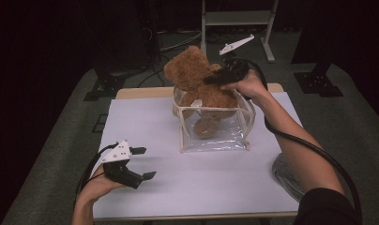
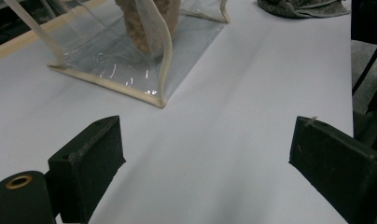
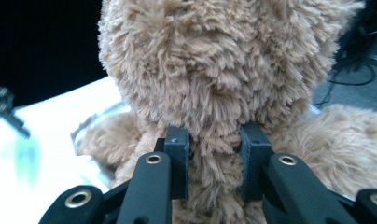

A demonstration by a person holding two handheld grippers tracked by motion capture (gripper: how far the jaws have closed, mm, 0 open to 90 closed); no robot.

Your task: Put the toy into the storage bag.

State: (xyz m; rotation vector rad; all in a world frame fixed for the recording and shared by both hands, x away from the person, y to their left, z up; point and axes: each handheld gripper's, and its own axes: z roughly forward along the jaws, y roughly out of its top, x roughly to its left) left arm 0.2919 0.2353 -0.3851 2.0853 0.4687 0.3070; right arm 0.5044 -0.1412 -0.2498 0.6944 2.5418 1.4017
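At the lower left of the high view, the left gripper [image 1: 140, 163] is held over the white table [image 1: 145, 122] with its jaws spread and nothing between them. Toward the centre, a clear bag [image 1: 215, 127] with cream edging stands open, and a brown teddy bear [image 1: 197, 77] is partly inside it, head above the rim. At the upper right, the right gripper [image 1: 211, 78] is clenched on the bear; the right gripper view shows the fur [image 3: 214, 154] pinched just below the head. The left gripper view shows a grey cloth [image 2: 301, 7] at its upper right.
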